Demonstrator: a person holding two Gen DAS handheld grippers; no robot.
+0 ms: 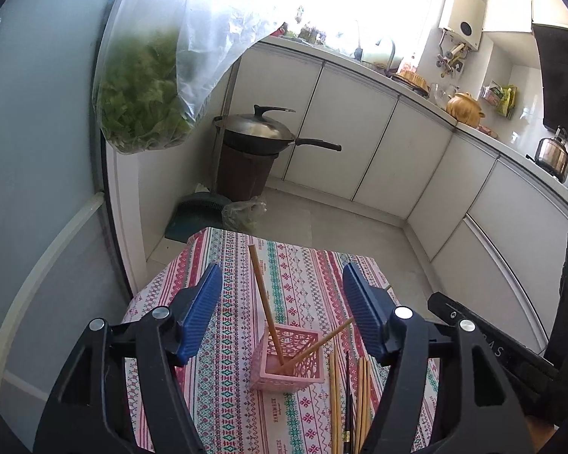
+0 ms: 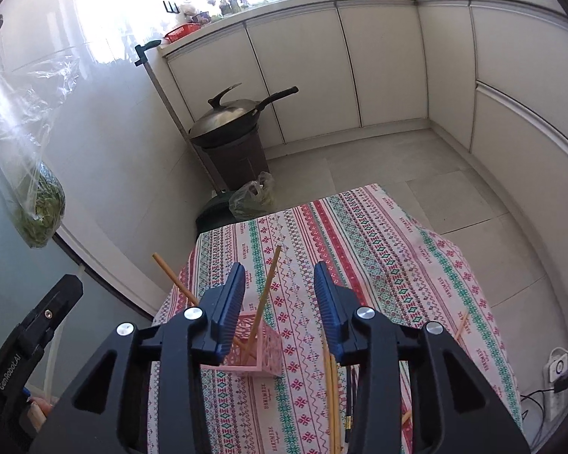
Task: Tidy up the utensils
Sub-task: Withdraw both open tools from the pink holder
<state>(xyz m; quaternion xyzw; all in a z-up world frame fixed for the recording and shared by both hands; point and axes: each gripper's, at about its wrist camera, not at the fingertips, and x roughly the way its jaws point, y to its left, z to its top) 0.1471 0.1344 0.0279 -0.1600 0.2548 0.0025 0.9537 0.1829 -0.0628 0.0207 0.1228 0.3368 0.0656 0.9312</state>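
A pink lattice holder [image 1: 287,359] stands on the striped tablecloth [image 1: 227,397] with two wooden chopsticks in it; one leans left [image 1: 263,295], the other right [image 1: 322,342]. Several loose chopsticks [image 1: 361,397], one of them dark, lie just right of the holder. My left gripper [image 1: 282,270] hovers open above the holder with nothing between its pads. In the right wrist view the holder [image 2: 261,352] sits low between the fingers. My right gripper [image 2: 280,266] is open, and one standing chopstick [image 2: 269,291] rises in its gap, untouched. Loose chopsticks [image 2: 331,389] lie under its right finger.
Another chopstick [image 2: 462,325] lies near the table's right edge. Beyond the table are a lidded wok on a brown bin [image 1: 253,140], a floor bag [image 2: 252,198], white cabinets [image 2: 306,68] and a hanging bag of greens [image 1: 140,106]. A power strip [image 2: 556,370] sits on the floor at right.
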